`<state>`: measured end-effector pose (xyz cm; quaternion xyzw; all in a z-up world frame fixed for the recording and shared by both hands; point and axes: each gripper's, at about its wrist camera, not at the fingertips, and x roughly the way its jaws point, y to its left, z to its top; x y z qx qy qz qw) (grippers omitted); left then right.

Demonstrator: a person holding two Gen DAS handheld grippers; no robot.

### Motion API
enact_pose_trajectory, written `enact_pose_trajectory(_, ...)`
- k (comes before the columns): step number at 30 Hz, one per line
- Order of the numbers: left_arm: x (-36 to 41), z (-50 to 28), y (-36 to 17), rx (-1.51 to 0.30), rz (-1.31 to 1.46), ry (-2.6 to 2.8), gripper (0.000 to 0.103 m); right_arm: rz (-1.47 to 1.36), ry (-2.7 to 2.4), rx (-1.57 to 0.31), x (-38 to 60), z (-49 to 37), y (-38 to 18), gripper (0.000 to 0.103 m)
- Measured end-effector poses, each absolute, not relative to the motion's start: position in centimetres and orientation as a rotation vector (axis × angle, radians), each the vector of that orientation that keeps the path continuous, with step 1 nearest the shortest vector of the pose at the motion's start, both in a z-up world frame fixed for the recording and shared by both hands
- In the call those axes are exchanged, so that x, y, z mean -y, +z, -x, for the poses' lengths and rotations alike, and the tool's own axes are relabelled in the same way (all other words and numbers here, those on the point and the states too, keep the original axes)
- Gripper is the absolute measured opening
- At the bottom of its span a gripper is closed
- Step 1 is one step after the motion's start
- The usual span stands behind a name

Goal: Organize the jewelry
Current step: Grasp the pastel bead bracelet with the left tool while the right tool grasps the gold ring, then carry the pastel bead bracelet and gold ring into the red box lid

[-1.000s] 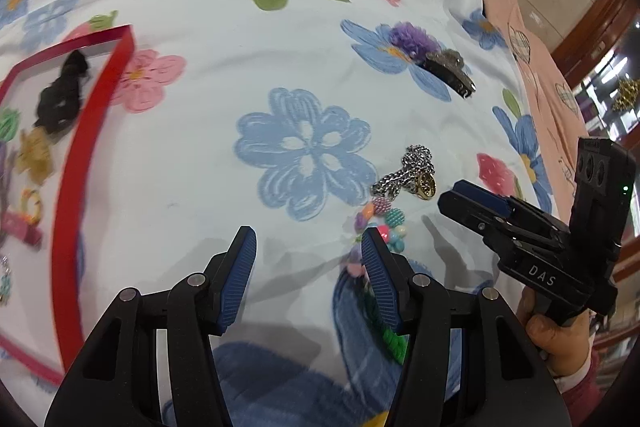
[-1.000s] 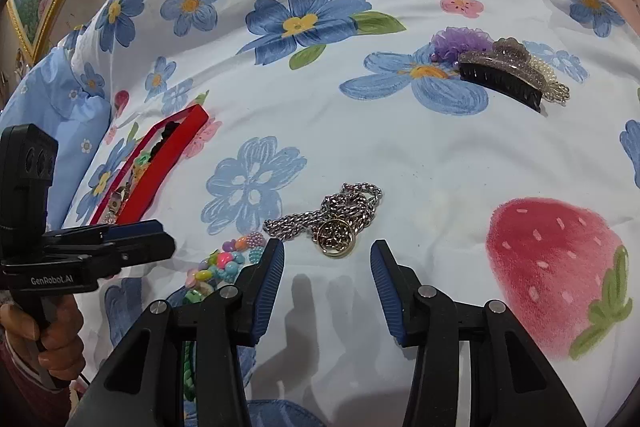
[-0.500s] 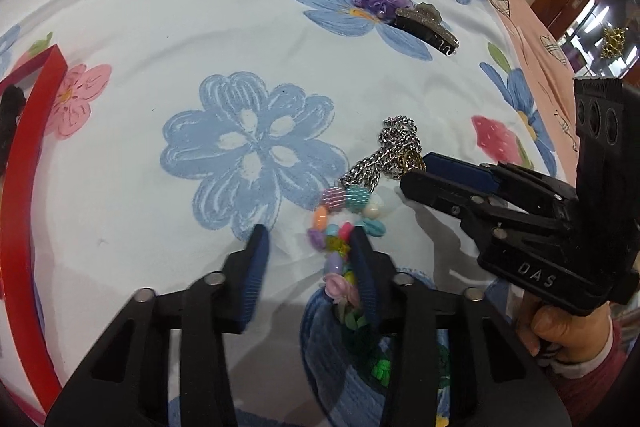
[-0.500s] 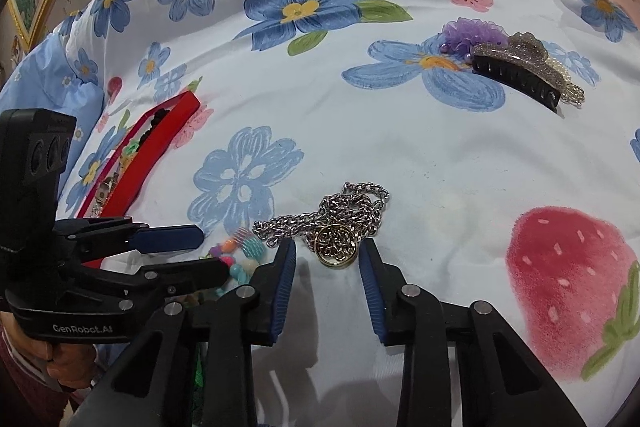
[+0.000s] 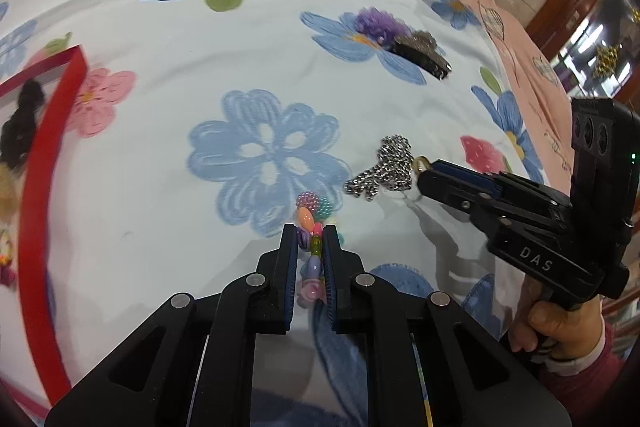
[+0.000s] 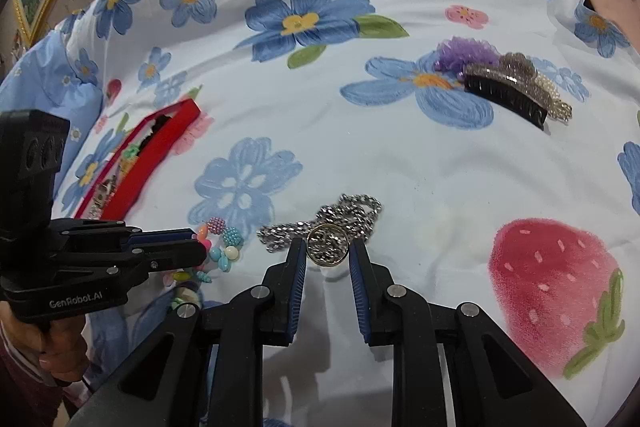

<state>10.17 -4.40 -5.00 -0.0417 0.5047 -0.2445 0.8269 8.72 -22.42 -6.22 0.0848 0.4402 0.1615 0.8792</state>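
The left gripper [image 5: 310,247] has its jaws drawn narrow around the bead bracelet [image 5: 312,227], whose coloured beads sit pinched between the blue pads, with a purple and a teal bead ball poking out past the tips at 12 o'clock. In the right wrist view the same bracelet [image 6: 220,251] lies just at the tip of the left gripper [image 6: 196,247], trailing down toward 6 o'clock.

The right gripper [image 6: 327,247] stands with its jaws partly apart on either side of the round gold-rimmed pendant [image 6: 327,245]; both pads look to be at its rim, but whether they actually press it I cannot tell. The silver chain [image 6: 340,217] is heaped just beyond the pendant at 12 o'clock, a strand running off toward 9 o'clock near the beads. From the left wrist view the chain [image 5: 386,169] lies at 2 o'clock from the left jaws, touching the right gripper [image 5: 424,171].

Everything rests on a white bedsheet [image 6: 360,155] printed with blue flowers and strawberries. A red tray [image 5: 44,163] sits at 9 o'clock in the left view, holding a dark hair tie [image 5: 22,119] and other small pieces. At 1 o'clock, well apart from the chain, a black hair claw [image 6: 506,99] lies against a purple scrunchie [image 6: 464,53].
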Motion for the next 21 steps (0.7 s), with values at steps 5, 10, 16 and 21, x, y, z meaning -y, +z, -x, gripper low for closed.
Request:
enact_pose_trajectory(5,2.3,-9.4,-4.1,-1.042,0.135,-0.484,0.011,-0.173,0.359,-0.898,21.9,-8.2,-5.3,0.022)
enact_pose_trajectory(10,0.6,-8.5,-3.1,-1.012,0.170,-0.458,0.011,-0.177,0.385,-0.892,21.1,-7.9,-4.7,0.022)
enact_pose_trajectory(16,-1.3,-7.5,-2.5,-0.992,0.205,-0.427,0.011,-0.171,0.420,-0.887,19.6,-7.6,-4.1,0.022)
enact_pose_trajectory(21,-2.8,-6.8,-1.9,-0.975,0.231,-0.403,0.010,-0.166,0.447,-0.886,18.4,-7.4,-3.8,0.022)
